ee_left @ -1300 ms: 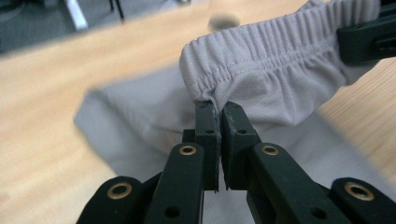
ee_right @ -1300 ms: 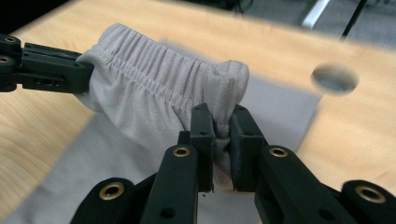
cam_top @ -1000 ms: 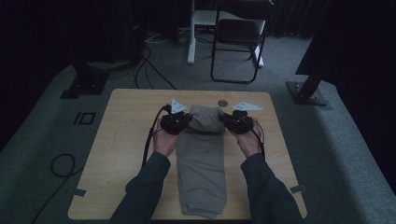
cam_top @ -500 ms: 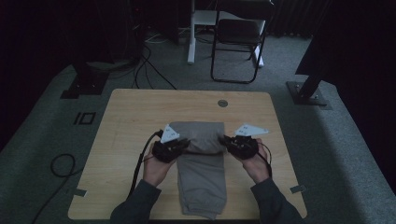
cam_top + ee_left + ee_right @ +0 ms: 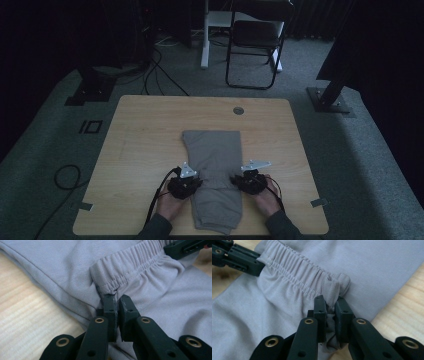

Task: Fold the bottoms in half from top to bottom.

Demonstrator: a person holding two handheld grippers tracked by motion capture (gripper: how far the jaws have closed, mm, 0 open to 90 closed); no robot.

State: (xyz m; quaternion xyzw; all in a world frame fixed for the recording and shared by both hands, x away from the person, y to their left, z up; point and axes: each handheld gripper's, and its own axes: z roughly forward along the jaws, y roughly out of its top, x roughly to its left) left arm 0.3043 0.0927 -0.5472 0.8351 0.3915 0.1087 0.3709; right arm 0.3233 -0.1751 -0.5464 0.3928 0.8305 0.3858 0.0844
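— Gripping what?
— Left gripper [image 5: 116, 298] and right gripper [image 5: 331, 300] each pinch an end of the grey trousers' waistband [image 5: 216, 172], jaws nearly closed.
— Trousers?
— Folded mid-table [image 5: 145, 130], running near-to-far.

Your folded trousers [image 5: 214, 180] lie lengthwise on the table [image 5: 140, 140], toward its near edge, with your left gripper [image 5: 186, 184] at their left side and your right gripper [image 5: 248, 181] at their right, and a chair [image 5: 255, 45] stands on the floor beyond the far edge.
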